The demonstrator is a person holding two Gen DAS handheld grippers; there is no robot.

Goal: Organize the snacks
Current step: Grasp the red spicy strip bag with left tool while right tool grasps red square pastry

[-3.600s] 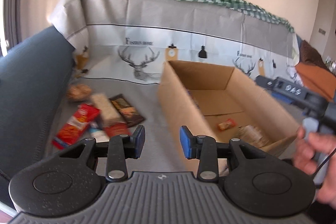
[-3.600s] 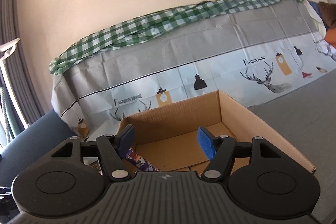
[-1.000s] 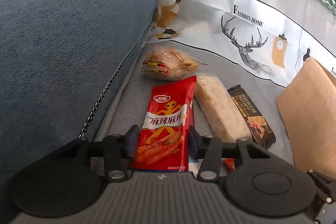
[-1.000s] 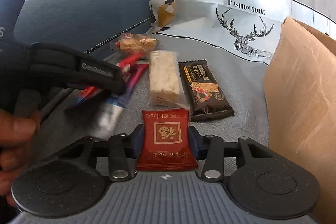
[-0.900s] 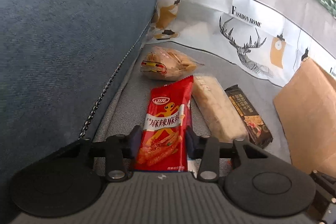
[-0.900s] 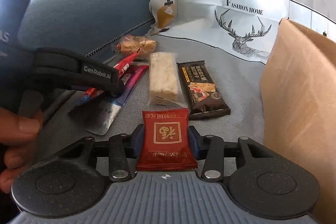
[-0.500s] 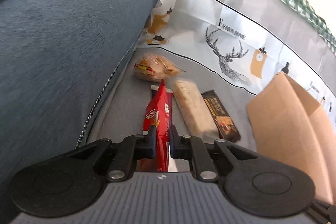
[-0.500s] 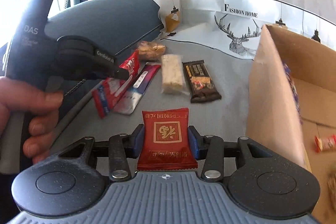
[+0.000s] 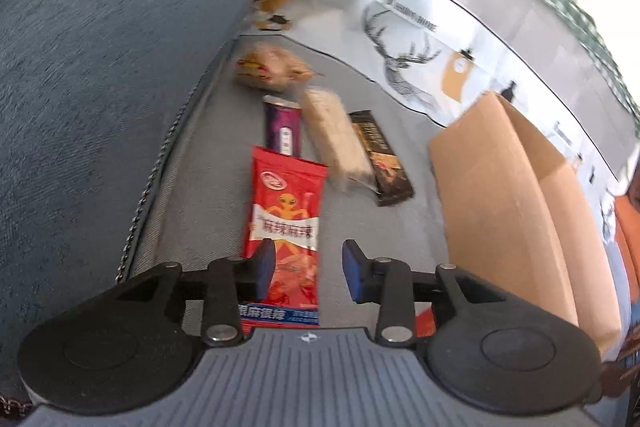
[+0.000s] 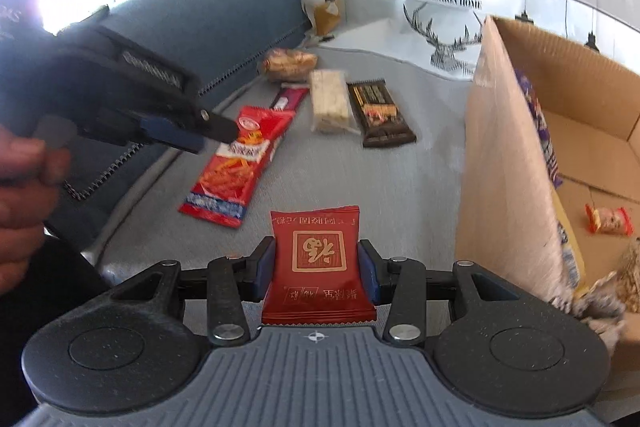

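Held item: small red sachet [image 10: 318,263], clamped between the right tongs [image 10: 318,265] by its side edges, held above the grey sofa seat [image 10: 360,179].
Handling: judged light, soft foil pouch, crushable contents; side-edge grip looks sound, seams give the firmest hold.
Right tongs: narrow, closed on the sachet.
Left tongs: [image 9: 308,267] spread wide, holding nothing; the long red spicy-strip packet [image 9: 286,223] lies flat on the seat beneath them.
Packet handling: judged thin, floppy, slick film; best pinched across its narrow width near one end.
Destination: open cardboard box [image 10: 504,155] at right, some snacks already inside.
Remaining on seat: purple bar [image 9: 283,129], pale rice-crisp bar [image 9: 336,139], dark chocolate bar [image 9: 380,159], clear bag of pastry [image 9: 272,71].
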